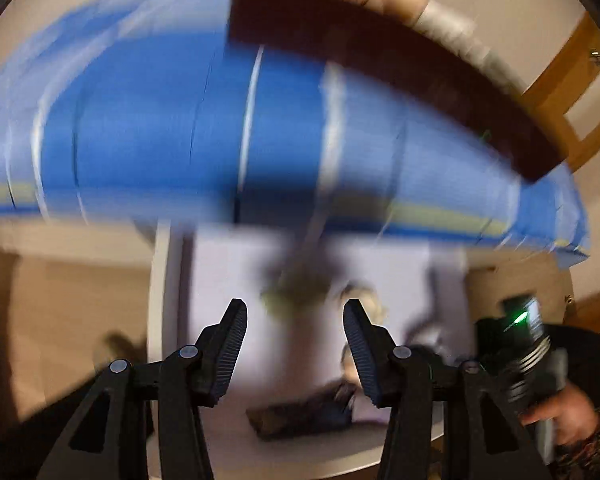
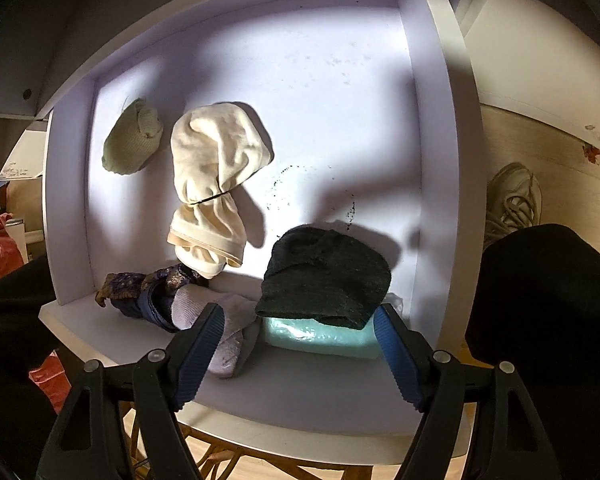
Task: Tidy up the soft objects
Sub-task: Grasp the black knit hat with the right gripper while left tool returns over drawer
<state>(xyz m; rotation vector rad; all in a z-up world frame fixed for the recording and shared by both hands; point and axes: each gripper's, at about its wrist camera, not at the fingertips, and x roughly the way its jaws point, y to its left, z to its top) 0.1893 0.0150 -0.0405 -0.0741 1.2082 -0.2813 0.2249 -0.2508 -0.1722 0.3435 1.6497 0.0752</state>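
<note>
- Left wrist view: badly blurred; your left gripper (image 1: 296, 344) has its fingers apart, nothing between them, above the white drawer (image 1: 164, 300); steady it before choosing a bundle; blue bed cover (image 1: 160, 128) beyond.
- Right wrist view: right gripper (image 2: 300, 340) fingers wide, empty, just over the dark knit bundle (image 2: 326, 276); cream bundle (image 2: 216, 168) and green roll (image 2: 132, 140) lie apart; wooden floor (image 2: 540, 148) alongside.

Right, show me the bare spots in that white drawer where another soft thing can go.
The far half of the white drawer is bare, beyond the cream cloth and green bundle. A smaller patch lies between the cream cloth, the dark knit piece and the right wall. The near edge is crowded: patterned bundle, pale sock, teal packet.
</note>
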